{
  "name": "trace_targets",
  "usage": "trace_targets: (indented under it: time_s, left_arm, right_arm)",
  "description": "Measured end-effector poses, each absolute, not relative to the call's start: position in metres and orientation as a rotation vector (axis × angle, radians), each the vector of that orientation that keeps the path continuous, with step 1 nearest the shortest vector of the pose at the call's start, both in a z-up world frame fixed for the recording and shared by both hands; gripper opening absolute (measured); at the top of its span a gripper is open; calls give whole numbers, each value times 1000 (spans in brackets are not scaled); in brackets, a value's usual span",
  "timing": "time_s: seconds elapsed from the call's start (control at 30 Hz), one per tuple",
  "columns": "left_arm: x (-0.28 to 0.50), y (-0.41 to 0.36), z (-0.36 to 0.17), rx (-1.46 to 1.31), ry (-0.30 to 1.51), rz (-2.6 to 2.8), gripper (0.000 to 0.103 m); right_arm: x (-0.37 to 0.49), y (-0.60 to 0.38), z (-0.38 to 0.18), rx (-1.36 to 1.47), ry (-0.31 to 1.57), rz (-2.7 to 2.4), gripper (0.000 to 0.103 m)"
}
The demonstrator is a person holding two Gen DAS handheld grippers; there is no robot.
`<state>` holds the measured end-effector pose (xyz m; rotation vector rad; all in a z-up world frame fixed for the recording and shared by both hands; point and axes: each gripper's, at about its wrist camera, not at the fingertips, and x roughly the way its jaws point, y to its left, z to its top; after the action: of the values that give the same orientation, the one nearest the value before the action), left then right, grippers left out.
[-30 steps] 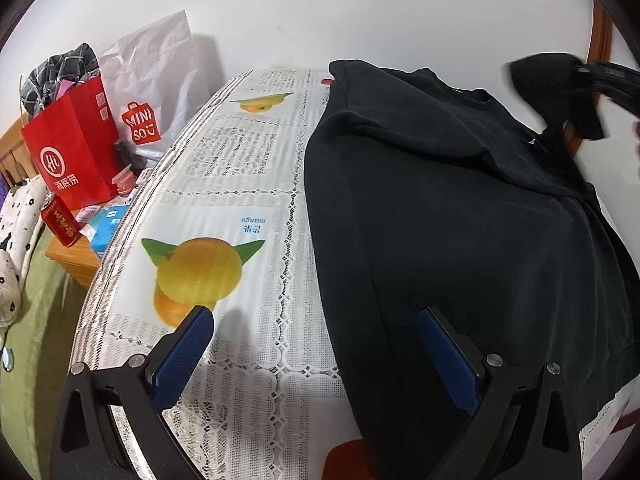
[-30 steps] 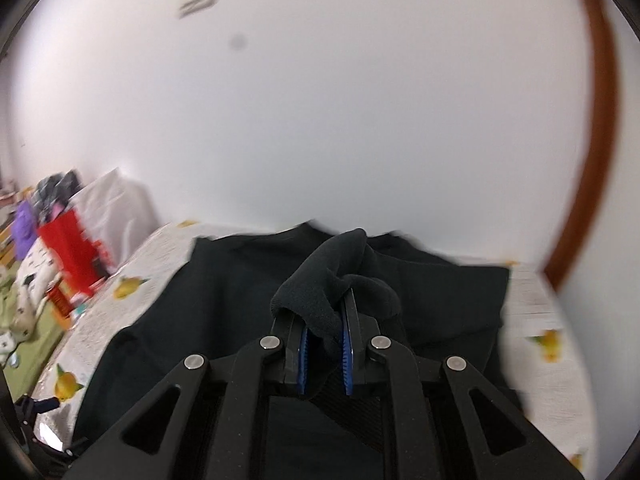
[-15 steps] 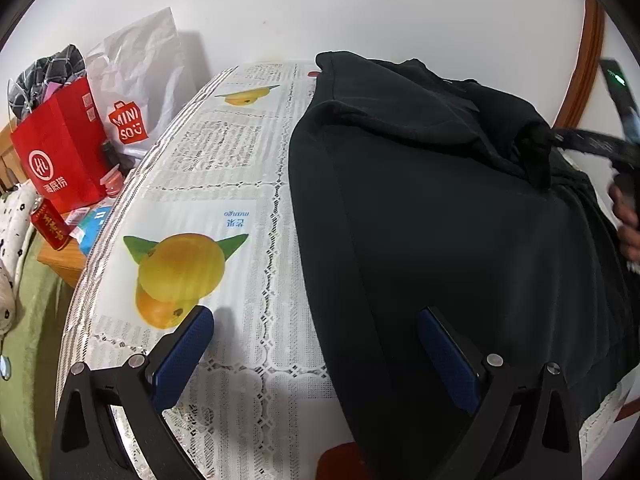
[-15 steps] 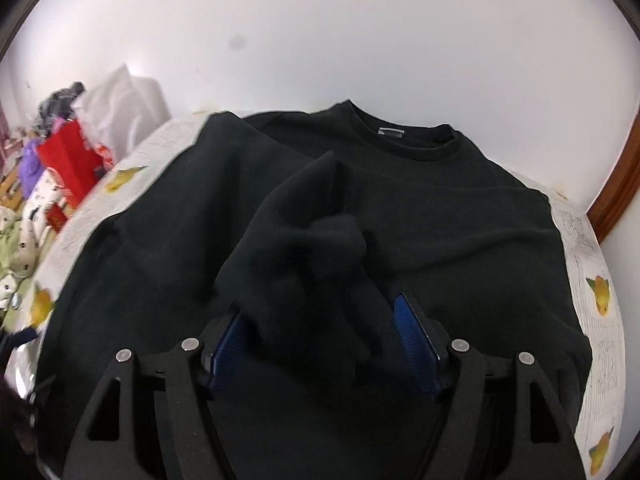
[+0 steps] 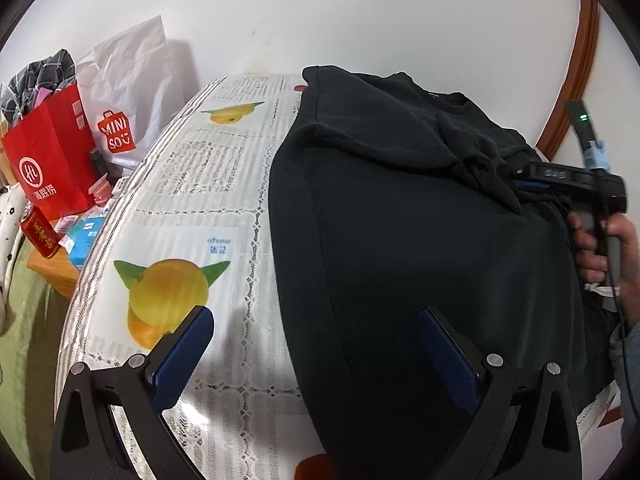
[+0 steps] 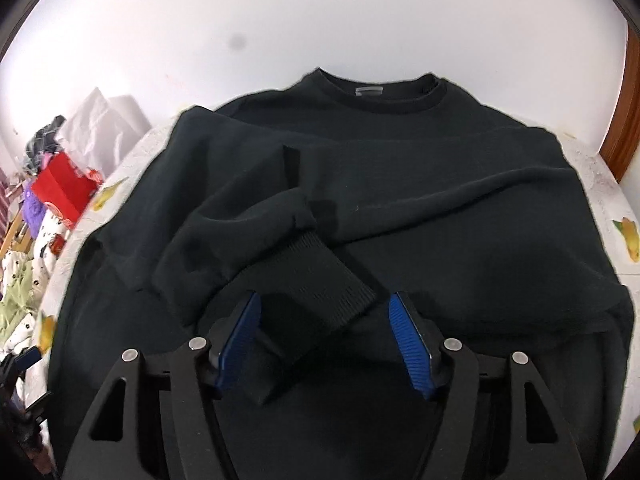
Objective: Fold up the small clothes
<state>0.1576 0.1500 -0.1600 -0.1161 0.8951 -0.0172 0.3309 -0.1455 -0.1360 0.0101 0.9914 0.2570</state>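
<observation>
A black sweatshirt [image 6: 440,216] lies flat on the table, collar toward the wall; it also shows in the left wrist view [image 5: 400,216]. One sleeve is folded across the body, and its ribbed cuff [image 6: 320,280] lies between the open jaws of my right gripper [image 6: 324,336], not pinched. My left gripper [image 5: 316,352] is open and empty above the sweatshirt's left side edge near the hem. The right gripper shows in the left wrist view [image 5: 520,184], held by a hand.
The table wears a white lace cloth with lemon prints [image 5: 172,292]. A red paper bag [image 5: 48,160] and a white Miniso bag [image 5: 124,92] stand left of the table, with a red can [image 5: 38,236]. A white wall runs behind; a brown door frame [image 5: 576,72] is at right.
My right gripper lowered the sleeve cuff onto the sweatshirt's body and opened, letting it go. My left gripper stayed open and shifted only slightly.
</observation>
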Motion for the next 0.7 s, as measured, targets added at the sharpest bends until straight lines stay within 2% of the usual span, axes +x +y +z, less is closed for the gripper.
trace_targets:
  time_s: [0.07,0.13,0.17,0.47,0.57,0.63,0.7]
  left_arm:
    - [158,153,-160,-118,896,-17,102]
    - [158,157,-160,-125,893,-13,102]
    - [159,159,-160,-129,892,-11,102]
    - [162,175,-150,-139,877,19,102]
    - [167,177,-143,-138,868,30,102]
    - [173,177,-137,-138,856,24,102]
    - [181,174,-131,-134,846,18,102]
  right_arm:
    - [335,-142,-140,38,982,265,55]
    - [336,-136,-139,49,980,316,29]
    - [337,-131,-136,49,989,339,13]
    - [350,-57,-76,114,893,502,14]
    - [367,-19,-73,148,903,559,24]
    - [375,1,-79,171,932,654,52]
    - [372,11,-77,158,948,715,52]
